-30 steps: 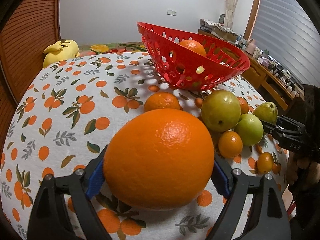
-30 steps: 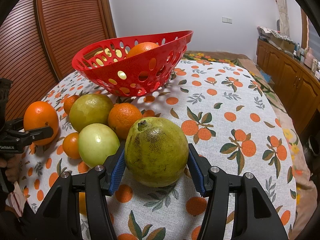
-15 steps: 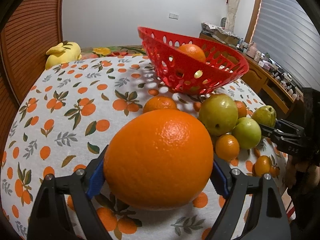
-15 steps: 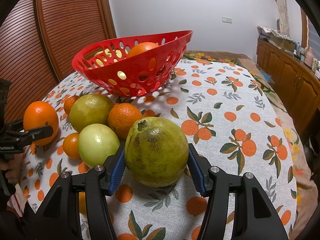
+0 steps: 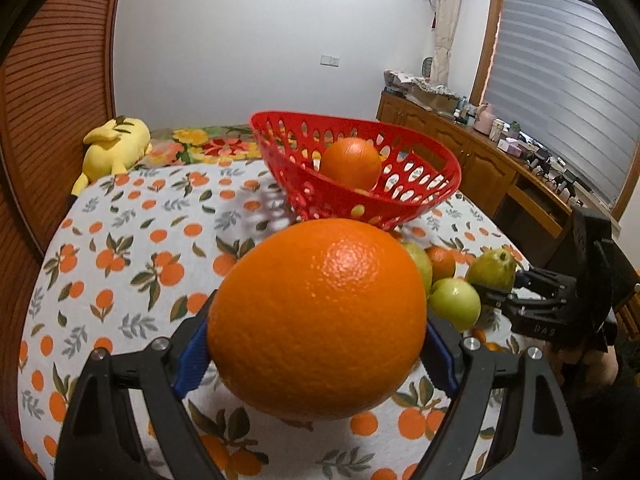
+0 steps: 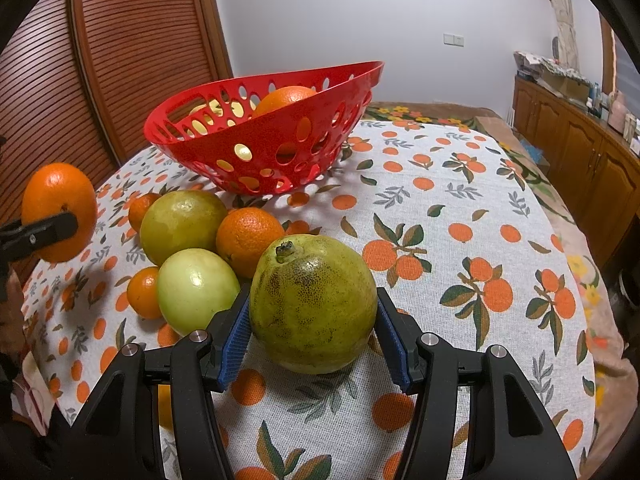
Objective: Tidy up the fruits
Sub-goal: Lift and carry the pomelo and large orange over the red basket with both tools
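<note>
Fruit is what both views show. Left wrist view: the left hand-held gripper (image 5: 318, 354) pinches a big orange (image 5: 318, 320) lifted off the patterned surface (image 5: 132, 264); the red basket (image 5: 420, 196), already holding one orange, lies straight ahead and hides partly behind the held fruit. Right wrist view: the right hand-held gripper (image 6: 314, 338) clamps a green guava (image 6: 314, 304) resting on the surface, basket ahead to the left; the left hand is nearer it, I judge
</note>
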